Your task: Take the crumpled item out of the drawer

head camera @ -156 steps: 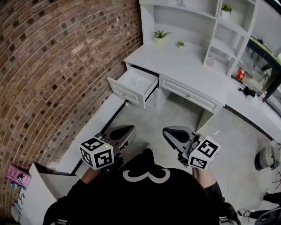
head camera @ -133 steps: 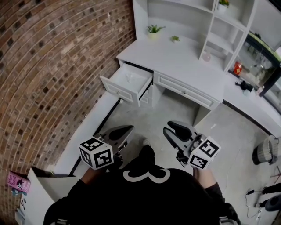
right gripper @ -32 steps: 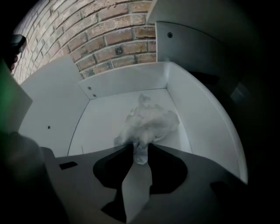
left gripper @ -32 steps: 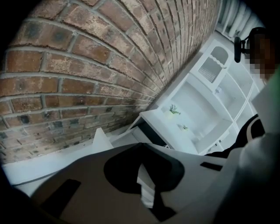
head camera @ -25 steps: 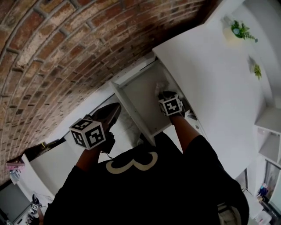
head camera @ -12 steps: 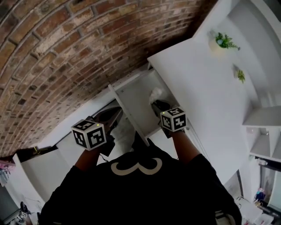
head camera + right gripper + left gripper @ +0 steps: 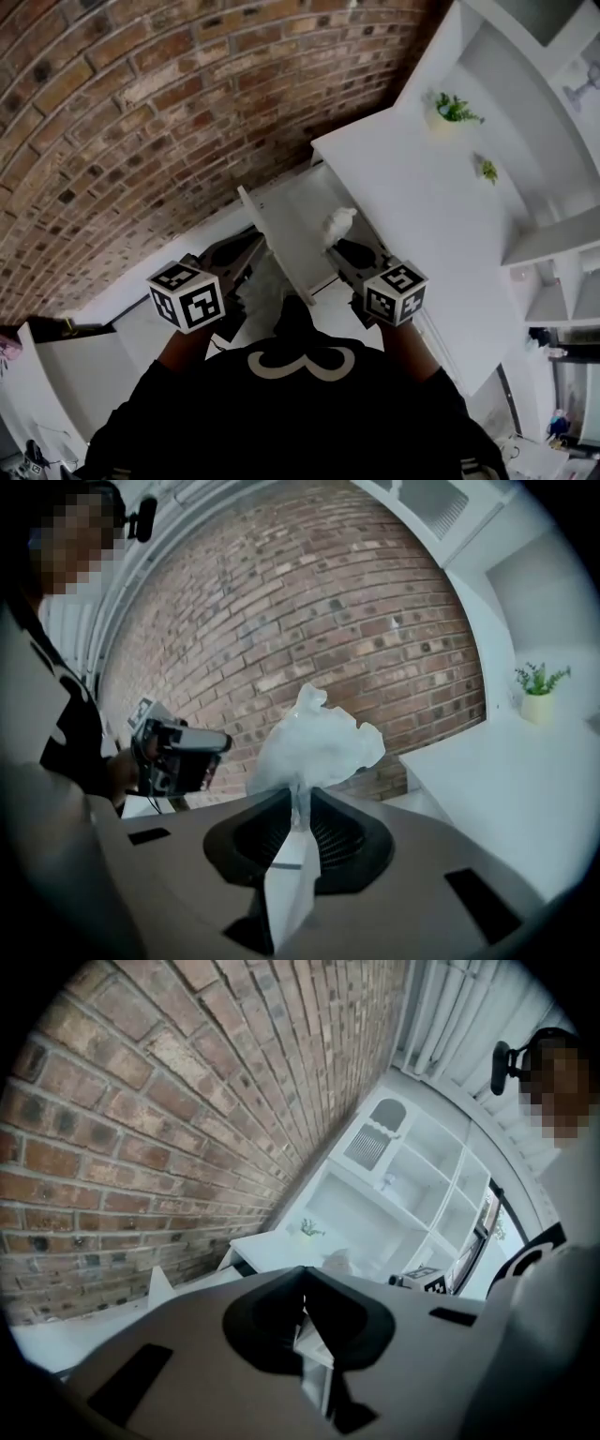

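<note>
A crumpled white paper wad is pinched by its lower end in my right gripper, which is shut on it. In the head view the paper wad hangs just above the open white drawer, at the tip of my right gripper. My left gripper is held to the left of the drawer front, outside it. Its jaws meet at the tips in the left gripper view, so my left gripper is shut with nothing in it.
The drawer sticks out of a white desk set against a brick wall. Two small potted plants stand on the desk top under white shelves. Pale floor lies left of the drawer.
My right gripper has drawn back and up from inside the drawer with the white wad in it. The left gripper has stayed beside the drawer front.
</note>
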